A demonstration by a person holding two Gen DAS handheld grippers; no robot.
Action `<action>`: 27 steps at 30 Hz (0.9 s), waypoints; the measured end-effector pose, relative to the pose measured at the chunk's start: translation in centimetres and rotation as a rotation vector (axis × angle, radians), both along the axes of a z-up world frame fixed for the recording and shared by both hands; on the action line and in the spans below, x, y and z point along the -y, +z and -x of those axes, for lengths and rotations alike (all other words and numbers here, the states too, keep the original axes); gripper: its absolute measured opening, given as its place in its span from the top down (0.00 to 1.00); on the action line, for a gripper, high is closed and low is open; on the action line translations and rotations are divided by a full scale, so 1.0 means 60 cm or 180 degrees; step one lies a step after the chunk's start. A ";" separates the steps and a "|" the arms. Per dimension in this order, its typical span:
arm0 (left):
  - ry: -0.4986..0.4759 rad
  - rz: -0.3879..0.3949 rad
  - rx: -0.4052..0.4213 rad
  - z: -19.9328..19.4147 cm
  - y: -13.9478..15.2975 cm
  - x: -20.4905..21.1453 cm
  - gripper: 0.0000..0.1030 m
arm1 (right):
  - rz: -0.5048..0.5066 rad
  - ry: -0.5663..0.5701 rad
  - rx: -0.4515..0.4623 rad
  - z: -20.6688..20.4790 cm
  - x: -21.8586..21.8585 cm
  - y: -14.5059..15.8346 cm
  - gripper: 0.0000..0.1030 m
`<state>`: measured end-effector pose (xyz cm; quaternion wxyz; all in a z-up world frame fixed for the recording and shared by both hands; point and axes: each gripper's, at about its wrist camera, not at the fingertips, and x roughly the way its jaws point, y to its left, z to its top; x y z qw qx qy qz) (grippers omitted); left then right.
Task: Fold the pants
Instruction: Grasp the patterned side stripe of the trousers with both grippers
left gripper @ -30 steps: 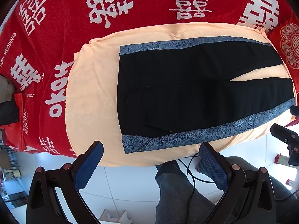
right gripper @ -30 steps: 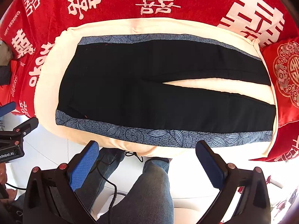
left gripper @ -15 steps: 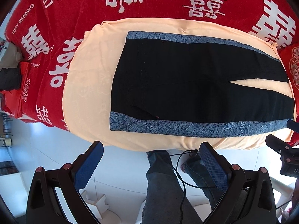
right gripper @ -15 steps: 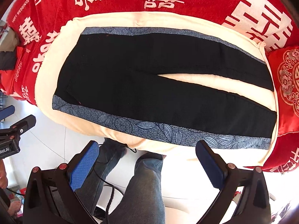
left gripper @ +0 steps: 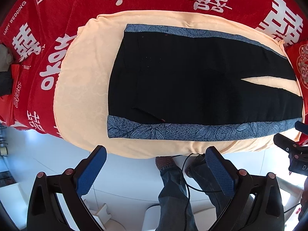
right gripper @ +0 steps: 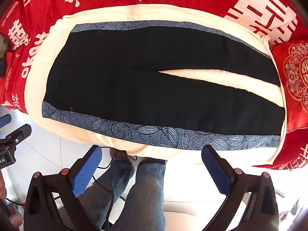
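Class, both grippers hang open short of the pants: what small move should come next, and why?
Probably lower both grippers onto the near patterned edge: the pants lie flat and unfolded, while the left gripper and right gripper are open, empty and short of the cloth.

Wide open gap between the blue fingers [left gripper: 219,171] of the left gripper [left gripper: 156,170], nothing held; same for the right gripper [right gripper: 152,167]. Clear air between both and the near edge of the cream pad [left gripper: 80,88]. Bare pad margin left of the pants [left gripper: 192,80] waistband and a narrow strip along the near blue side band. In the way below: jeans-clad legs [right gripper: 142,188], black cable [left gripper: 186,184]. Red cushion [right gripper: 294,80] crowding the hem end.
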<state>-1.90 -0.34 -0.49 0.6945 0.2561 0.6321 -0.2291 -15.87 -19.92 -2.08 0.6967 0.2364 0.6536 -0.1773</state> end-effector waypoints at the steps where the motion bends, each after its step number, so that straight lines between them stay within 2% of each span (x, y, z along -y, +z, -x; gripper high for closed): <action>1: -0.0010 0.0015 -0.0006 -0.003 -0.006 -0.003 0.00 | -0.0053 -0.0036 0.0047 0.000 0.000 -0.003 0.00; 4: 0.0053 0.0105 -0.0022 -0.015 -0.021 -0.014 0.00 | -0.0561 -0.0220 0.0479 0.006 0.006 -0.016 0.00; 7: 0.0314 0.0453 -0.0153 -0.036 -0.044 -0.042 0.00 | -0.1423 -0.0467 0.0916 0.015 0.003 -0.061 0.00; 10: 0.0560 0.0699 -0.0350 -0.053 -0.091 -0.074 0.00 | -0.2037 -0.0673 0.1125 0.022 -0.016 -0.125 0.00; 12: 0.0693 0.0822 -0.0458 -0.058 -0.127 -0.093 0.00 | -0.2308 -0.0764 0.1156 0.024 -0.037 -0.177 0.03; 13: 0.0734 0.0855 -0.0496 -0.059 -0.142 -0.100 0.00 | -0.2402 -0.0806 0.1144 0.025 -0.047 -0.203 0.06; 15: 0.0806 0.0926 -0.0587 -0.060 -0.182 -0.115 0.00 | -0.2566 -0.0917 0.1081 0.025 -0.067 -0.265 0.23; 18: 0.0867 0.0995 -0.0718 -0.059 -0.232 -0.125 0.00 | -0.2644 -0.1073 0.1081 0.027 -0.074 -0.325 0.24; 20: 0.0931 0.1048 -0.0806 -0.061 -0.260 -0.129 0.00 | -0.2707 -0.1211 0.1221 0.031 -0.069 -0.351 0.24; 23: 0.1077 0.1218 -0.0966 -0.072 -0.285 -0.131 0.00 | -0.2777 -0.1352 0.1454 0.030 -0.047 -0.352 0.24; 27: 0.1227 0.1482 -0.1170 -0.087 -0.297 -0.119 0.00 | -0.2915 -0.1399 0.1915 0.017 -0.019 -0.312 0.24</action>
